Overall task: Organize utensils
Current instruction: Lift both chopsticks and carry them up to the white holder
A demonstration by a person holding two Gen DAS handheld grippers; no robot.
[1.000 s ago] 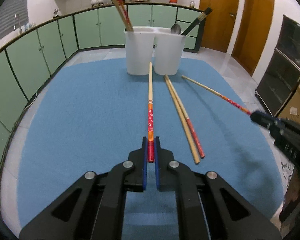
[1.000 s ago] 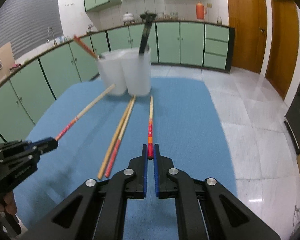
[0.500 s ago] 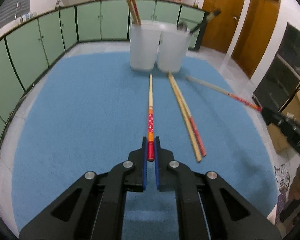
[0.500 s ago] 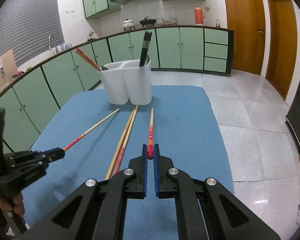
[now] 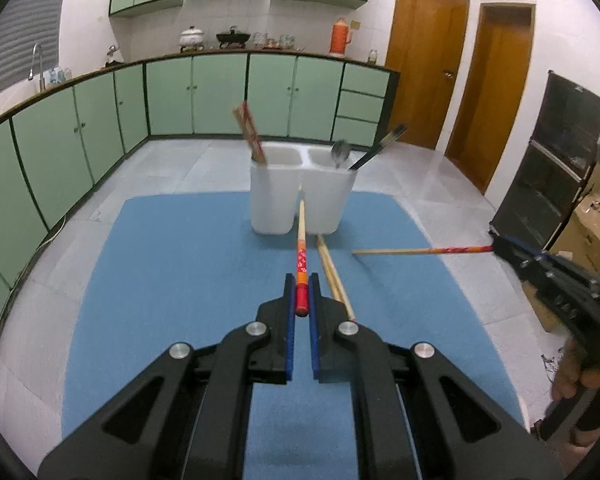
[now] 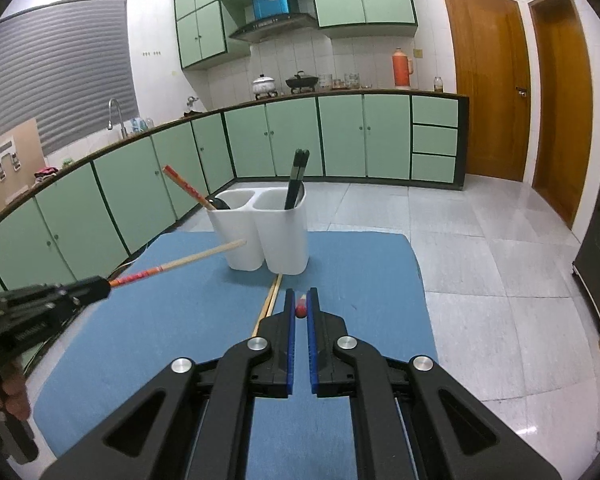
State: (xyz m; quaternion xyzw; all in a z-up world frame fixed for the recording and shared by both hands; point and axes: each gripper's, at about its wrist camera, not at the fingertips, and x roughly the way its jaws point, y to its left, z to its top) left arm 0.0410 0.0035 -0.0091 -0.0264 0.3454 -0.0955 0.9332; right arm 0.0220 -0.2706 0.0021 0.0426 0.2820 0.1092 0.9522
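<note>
Chopsticks are what we are sorting here, and we hold one in each gripper. Our left gripper point(image 5: 302, 294) is clamped on the red end of a patterned chopstick point(image 5: 301, 240), which runs straight ahead toward the white two-compartment holder point(image 5: 300, 196); gripping it by the thick end leaves the thin tip free to lead into a compartment. Our right gripper point(image 6: 301, 304) pinches the red end of a second chopstick point(image 6: 301, 308), seen nearly end-on in its own view; from the left wrist view the same stick point(image 5: 420, 251) reaches sideways above the blue mat point(image 5: 180, 280). Both sticks appear lifted clear of the desk, we judge so that they can be carried over the holder's rim.

Two more chopsticks point(image 5: 332, 272) lie side by side on the mat just in front of the holder, waiting their turn. The holder stands at the far edge of the mat: its left compartment has reddish chopsticks point(image 5: 250, 132) leaning out, its right one a spoon point(image 5: 340, 152) and dark chopsticks point(image 5: 380, 144). That split suggests the matching red ones belong on the left.
</note>
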